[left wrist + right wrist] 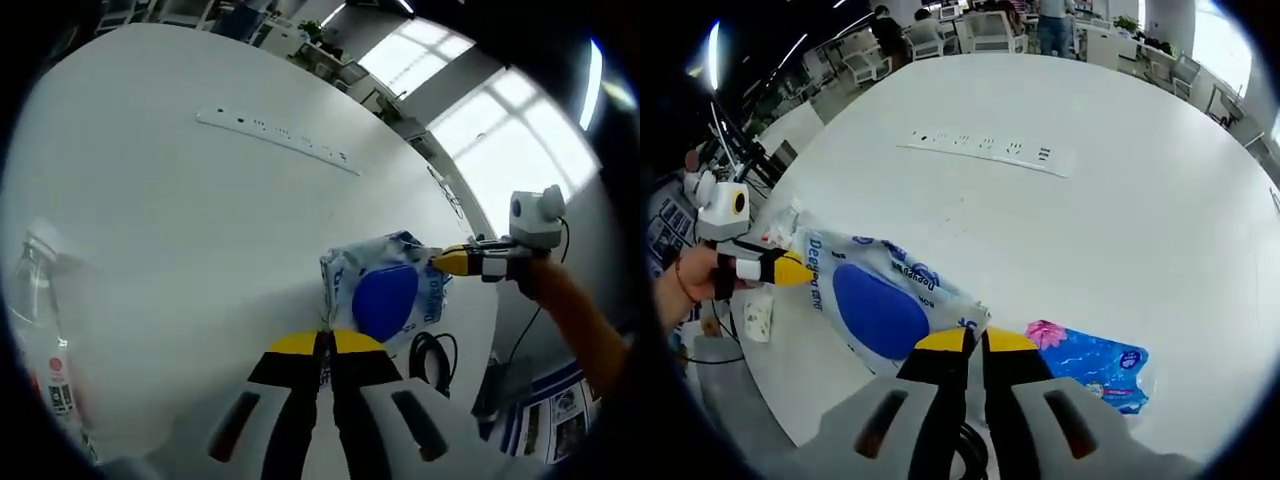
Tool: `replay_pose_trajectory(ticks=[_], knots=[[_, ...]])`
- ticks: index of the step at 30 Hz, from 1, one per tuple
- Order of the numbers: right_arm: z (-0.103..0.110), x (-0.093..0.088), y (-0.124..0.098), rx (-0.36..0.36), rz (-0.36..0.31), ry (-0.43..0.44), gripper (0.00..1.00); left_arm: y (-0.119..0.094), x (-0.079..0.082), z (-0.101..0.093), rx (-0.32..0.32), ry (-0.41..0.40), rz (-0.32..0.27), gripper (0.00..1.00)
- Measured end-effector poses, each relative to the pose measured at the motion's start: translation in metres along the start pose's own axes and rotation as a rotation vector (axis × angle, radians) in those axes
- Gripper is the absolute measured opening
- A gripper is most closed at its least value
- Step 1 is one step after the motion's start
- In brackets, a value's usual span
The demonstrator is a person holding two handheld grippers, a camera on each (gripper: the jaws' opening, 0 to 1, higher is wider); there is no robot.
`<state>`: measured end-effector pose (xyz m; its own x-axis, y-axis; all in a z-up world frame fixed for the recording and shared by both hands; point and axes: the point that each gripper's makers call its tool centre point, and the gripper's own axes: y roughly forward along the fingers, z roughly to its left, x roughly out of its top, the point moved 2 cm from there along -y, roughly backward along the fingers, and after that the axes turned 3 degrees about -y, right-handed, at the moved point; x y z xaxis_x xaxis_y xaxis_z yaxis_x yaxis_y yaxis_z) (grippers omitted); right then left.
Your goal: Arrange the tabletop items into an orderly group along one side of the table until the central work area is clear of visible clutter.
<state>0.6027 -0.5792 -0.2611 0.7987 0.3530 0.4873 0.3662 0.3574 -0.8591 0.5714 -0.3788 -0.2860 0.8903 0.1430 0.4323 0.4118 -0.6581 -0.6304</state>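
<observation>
While both claws meet on one item, the big white round bench [1160,200] carries it low in the frame. White soft plastic wipes pack with a blue oval lid [880,300] lies lower left in the right gripper view, long axis running from upper left to lower centre. Right claw [975,345], jaws together, clamped on its near end; left claw [790,270], also pinched, grips the far end at the left. Judgement: held at both ends, so the pack moves as one. Small blue flowered tissue packet [1090,365] sits just right, apart.
</observation>
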Motion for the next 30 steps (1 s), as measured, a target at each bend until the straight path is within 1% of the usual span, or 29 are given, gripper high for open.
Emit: replay_pose_trajectory(ticks=[5,10,30], knots=[[-0.0012,-0.0008,0.0009,-0.002,0.003,0.001,0.03,0.0012,-0.0002,-0.0002,-0.002,-0.003,0.003,0.00],[-0.0025,-0.0015,0.0024,-0.006,0.009,0.001,0.03,0.0028,0.0023,0.0000,-0.008,-0.011,-0.008,0.00],[-0.0040,-0.0038,0.0052,-0.009,0.010,0.001,0.06,0.0097,0.0014,0.0042,0.001,-0.014,-0.005,0.00]])
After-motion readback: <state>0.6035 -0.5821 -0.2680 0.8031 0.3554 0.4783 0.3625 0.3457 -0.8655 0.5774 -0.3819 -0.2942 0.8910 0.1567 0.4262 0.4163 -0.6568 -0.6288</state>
